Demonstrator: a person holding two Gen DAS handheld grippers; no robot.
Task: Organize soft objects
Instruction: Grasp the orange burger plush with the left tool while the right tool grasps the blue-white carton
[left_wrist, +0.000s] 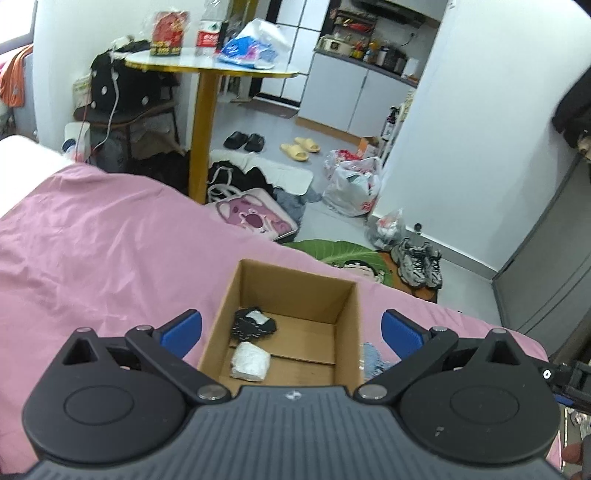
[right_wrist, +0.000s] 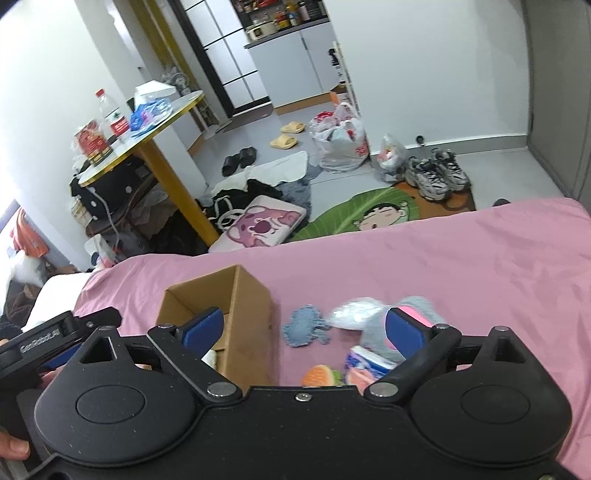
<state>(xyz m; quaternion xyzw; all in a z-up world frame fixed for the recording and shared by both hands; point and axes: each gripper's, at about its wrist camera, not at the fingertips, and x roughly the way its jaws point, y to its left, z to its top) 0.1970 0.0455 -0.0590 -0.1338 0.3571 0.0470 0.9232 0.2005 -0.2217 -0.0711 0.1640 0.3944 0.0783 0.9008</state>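
Sorting soft items into the cardboard box (left_wrist: 334, 295) on the pink bedsheet (left_wrist: 92, 236) is, by judgement, partly done: the box holds a black patterned cloth bundle (left_wrist: 254, 324) and a white wrapped bundle (left_wrist: 250, 361), while further items lie outside it.

Procedure, working left to right:
- Left gripper (left_wrist: 291, 332): jaws spread wide and empty, straddling the box opening from above. Keep it clear of the box rim, or use it to steady the wall.
- Right gripper (right_wrist: 304, 332): jaws spread wide, nothing between them. Lower it over a single item, close on the bulk of the fabric, not on an edge, and lift clear before crossing to the box.
- Pick the blue knitted piece (right_wrist: 306, 328) first; it lies nearest the box wall.

View differences:
- The left wrist view shows the box interior and floor; of the loose items it shows only a sliver of the blue piece just right of the box.
- The right wrist view shows the box's outer wall and the remaining pile: a clear plastic packet (right_wrist: 354, 312), a grey and pink cloth (right_wrist: 421, 314), a printed tissue pack (right_wrist: 364, 367) and a burger-shaped toy (right_wrist: 319, 376), lying close together.
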